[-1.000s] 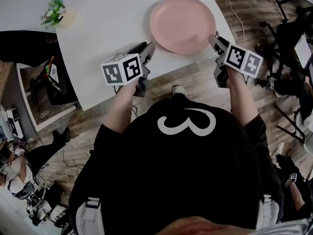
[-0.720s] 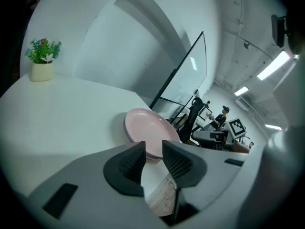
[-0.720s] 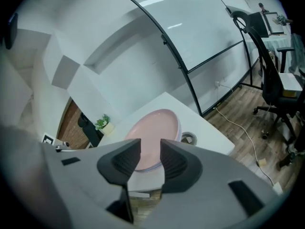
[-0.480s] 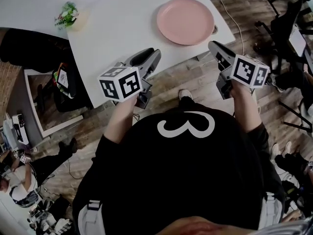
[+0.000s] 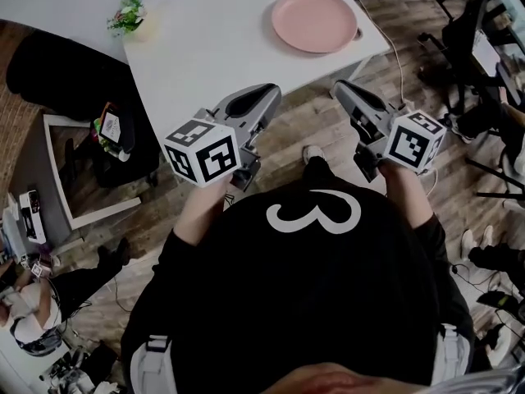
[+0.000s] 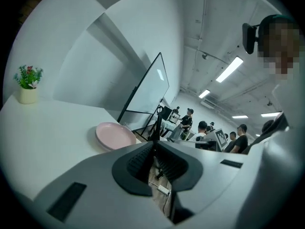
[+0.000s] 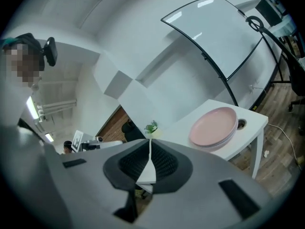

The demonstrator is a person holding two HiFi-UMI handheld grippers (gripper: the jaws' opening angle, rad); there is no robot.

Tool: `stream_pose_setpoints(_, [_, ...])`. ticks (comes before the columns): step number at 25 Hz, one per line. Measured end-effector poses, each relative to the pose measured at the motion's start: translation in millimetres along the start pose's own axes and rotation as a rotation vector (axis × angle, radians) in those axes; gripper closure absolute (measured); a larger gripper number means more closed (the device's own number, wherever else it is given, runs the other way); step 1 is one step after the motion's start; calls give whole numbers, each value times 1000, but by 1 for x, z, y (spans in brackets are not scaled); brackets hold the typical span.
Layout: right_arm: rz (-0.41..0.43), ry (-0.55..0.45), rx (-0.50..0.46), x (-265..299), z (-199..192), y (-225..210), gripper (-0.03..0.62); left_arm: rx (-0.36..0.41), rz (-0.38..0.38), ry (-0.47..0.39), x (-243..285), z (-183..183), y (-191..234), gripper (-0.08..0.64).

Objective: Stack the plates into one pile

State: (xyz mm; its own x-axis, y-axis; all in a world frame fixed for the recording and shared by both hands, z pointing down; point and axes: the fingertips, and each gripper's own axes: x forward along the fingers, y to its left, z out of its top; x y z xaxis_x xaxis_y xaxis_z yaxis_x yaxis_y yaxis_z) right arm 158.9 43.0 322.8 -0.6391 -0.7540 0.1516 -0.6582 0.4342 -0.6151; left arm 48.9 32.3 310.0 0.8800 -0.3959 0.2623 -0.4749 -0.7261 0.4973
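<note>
Task looks done: round pink plates (image 5: 315, 20) in one pile near far right corner of white rectangular table (image 5: 213, 56). Left gripper (image 5: 264, 97) and right gripper (image 5: 344, 90) off table's near edge, jaws just closed together, nothing between. Risk: table bumped, pile slides off corner.

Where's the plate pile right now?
Head view, upper right: the pink plate pile sits on the white table's right corner, across from the potted plant.

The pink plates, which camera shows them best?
The right gripper view: there the pink plates look big and side-on, so their stacked rims show. The head view shows one flat pink circle from above. The left gripper view shows them small and low.
</note>
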Motion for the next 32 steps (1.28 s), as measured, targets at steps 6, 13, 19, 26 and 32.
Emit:
stream_pose_setpoints(6, [68,12,-42,-19,-27,58,566,68,-56,-19,-35,-10,-30,543])
stream_pose_setpoints(13, [102,-15,-70,-37,-48,92,568,152,-128,-28,-56,-28,-65,545])
stream_pose_setpoints(19, [99,-10,-89,-36,-48,106,569,150,-166,-38,-68,-23,-76,544])
stream_pose_setpoints(26, [122,0,-90,-31,-57,115,569,168,-154,-32,-77,-26,-77,544])
stream_pose_setpoints(32, [126,17,-105,-30,-65,121,569,181,-154,-20,-83,-34,-78,545])
